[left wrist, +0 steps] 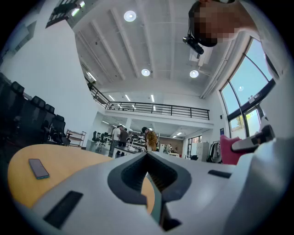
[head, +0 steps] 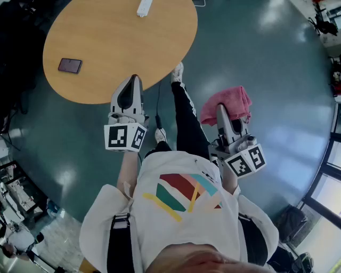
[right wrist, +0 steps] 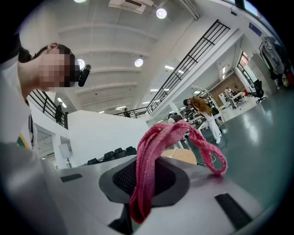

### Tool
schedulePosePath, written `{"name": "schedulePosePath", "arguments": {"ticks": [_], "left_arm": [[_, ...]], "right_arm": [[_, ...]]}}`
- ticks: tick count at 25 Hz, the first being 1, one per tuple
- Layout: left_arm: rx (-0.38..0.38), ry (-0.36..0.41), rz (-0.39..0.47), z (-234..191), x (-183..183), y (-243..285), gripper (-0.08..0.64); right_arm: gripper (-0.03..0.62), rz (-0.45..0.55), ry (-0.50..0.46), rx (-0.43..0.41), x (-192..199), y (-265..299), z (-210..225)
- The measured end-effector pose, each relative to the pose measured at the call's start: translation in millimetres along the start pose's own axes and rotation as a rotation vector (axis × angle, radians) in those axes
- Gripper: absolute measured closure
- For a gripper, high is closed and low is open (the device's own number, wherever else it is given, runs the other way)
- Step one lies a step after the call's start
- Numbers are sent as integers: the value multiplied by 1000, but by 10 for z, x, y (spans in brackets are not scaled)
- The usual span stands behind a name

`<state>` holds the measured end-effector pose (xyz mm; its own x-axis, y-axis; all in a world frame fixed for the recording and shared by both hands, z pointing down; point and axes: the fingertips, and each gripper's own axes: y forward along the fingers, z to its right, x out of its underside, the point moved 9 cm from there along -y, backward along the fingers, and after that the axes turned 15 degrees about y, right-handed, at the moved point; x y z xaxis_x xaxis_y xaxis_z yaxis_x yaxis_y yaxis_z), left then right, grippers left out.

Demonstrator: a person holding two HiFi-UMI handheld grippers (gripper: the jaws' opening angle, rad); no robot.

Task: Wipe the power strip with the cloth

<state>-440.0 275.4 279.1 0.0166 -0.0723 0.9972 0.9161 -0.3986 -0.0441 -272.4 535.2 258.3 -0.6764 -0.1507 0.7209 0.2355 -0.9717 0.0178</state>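
Note:
A white power strip lies at the far edge of the round wooden table, well ahead of both grippers. My left gripper hovers over the table's near edge, jaws shut and empty, seen closed together in the left gripper view. Off the table to the right, over the floor, my right gripper is shut on a pink cloth. In the right gripper view the cloth hangs folded between the jaws and loops out in front.
A dark phone lies on the table's left side and shows again in the left gripper view. A black cable runs down from the table edge. The person's legs and shoes stand between the grippers. Office chairs line the left.

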Motion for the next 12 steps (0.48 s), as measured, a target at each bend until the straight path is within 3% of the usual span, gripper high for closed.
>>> {"name": "schedulePosePath", "arguments": {"ticks": [6,9,12], "left_arm": [[-35,63,50,129,81,696,520],[-146,95,82,80,90,1188,520],[-250,116,104,131,51,1746,520]], "right_arm": [[554,-12,-17,-59,-279,565,673],[552,-40,5,-125,-591,1069,1106],[554,-75,-25,-193,-1147,1469,1469]]}}
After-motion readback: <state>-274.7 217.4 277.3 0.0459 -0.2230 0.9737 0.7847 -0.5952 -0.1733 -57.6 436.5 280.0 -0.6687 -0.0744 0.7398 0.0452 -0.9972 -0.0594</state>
